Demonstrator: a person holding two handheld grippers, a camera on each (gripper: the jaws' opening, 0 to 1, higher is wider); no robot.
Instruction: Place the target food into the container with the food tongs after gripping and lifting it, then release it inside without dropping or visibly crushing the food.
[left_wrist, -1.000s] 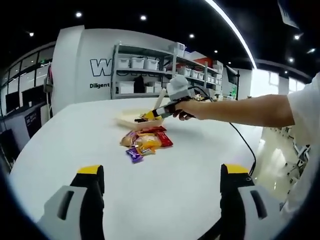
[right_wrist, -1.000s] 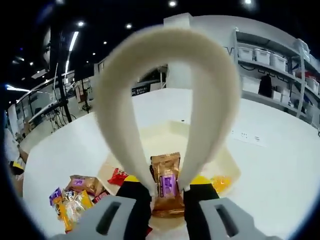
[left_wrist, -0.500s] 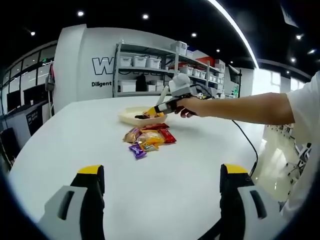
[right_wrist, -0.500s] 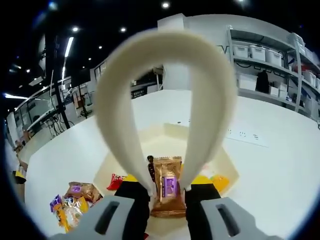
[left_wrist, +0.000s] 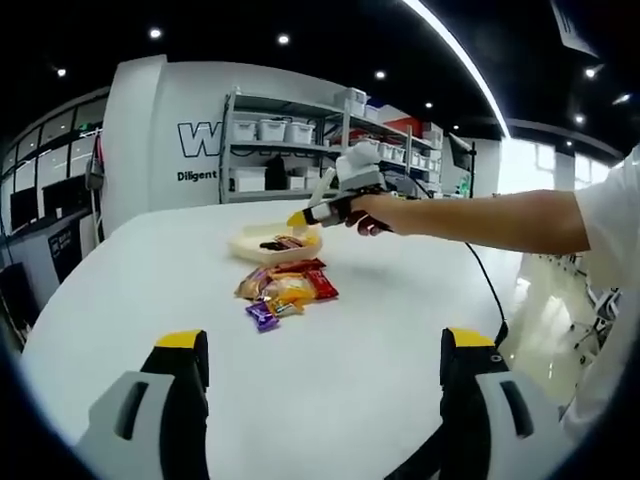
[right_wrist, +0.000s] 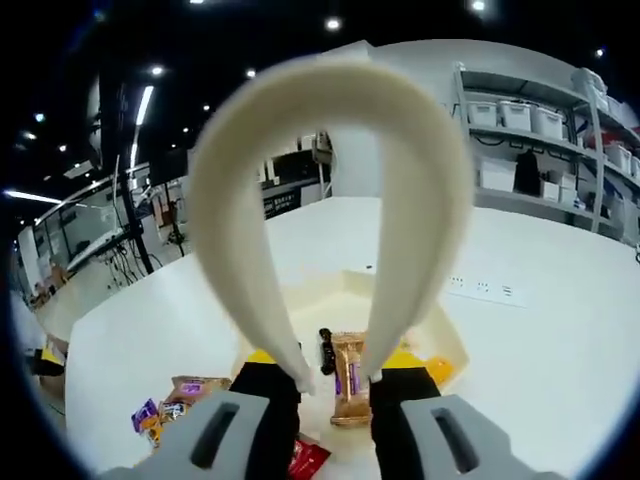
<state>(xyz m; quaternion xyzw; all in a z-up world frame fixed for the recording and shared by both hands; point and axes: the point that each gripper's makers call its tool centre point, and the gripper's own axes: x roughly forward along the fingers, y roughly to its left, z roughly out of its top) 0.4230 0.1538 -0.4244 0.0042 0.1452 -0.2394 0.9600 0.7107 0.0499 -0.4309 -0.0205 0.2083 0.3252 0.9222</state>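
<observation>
Landmark: the cream container sat on the white bench; every place below is given against it.
Target food: a brown wrapped snack bar with a purple label lay flat inside the container, clear of the tong tips. In the right gripper view its long axis ran up the picture, away from the camera.
Container contents: beside the bar lay a small dark piece, and an orange wrapped item rested at the right-hand wall. In the left gripper view the contents read only as dark and reddish shapes.
Food tongs: the cream tongs arched above the container, their two tips apart on either side of the bar.
Right tool: its jaws were pressed onto the tong arms; in the left gripper view it hung over the container, held by a hand.
Left tool: jaws wide apart, holding nothing, well apart from the container.
Other snacks: a pile of wrapped snacks lay on the bench just beside the container, on the camera's side.
</observation>
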